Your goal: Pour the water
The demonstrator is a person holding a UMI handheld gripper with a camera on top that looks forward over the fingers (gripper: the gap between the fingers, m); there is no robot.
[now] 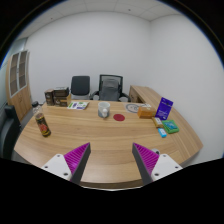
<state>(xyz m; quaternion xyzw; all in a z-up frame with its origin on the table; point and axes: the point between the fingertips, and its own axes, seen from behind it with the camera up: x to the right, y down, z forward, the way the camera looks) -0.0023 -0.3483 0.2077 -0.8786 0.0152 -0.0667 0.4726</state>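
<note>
My gripper [112, 160] hangs open over the near edge of a long wooden table [100, 140], nothing between its magenta pads [76, 157]. A dark bottle with a label [42, 124] stands upright on the table's left side, well beyond and left of the fingers. A small clear glass-like cup [103, 112] stands near the table's far middle, with a red round coaster [119, 117] just right of it.
A box [57, 97] and papers [78, 104] lie at the far left. An orange item [146, 112], a purple standing card [164, 107], teal packs [170, 126] and a light blue piece [162, 132] sit at the right. Two office chairs [96, 87] stand behind the table.
</note>
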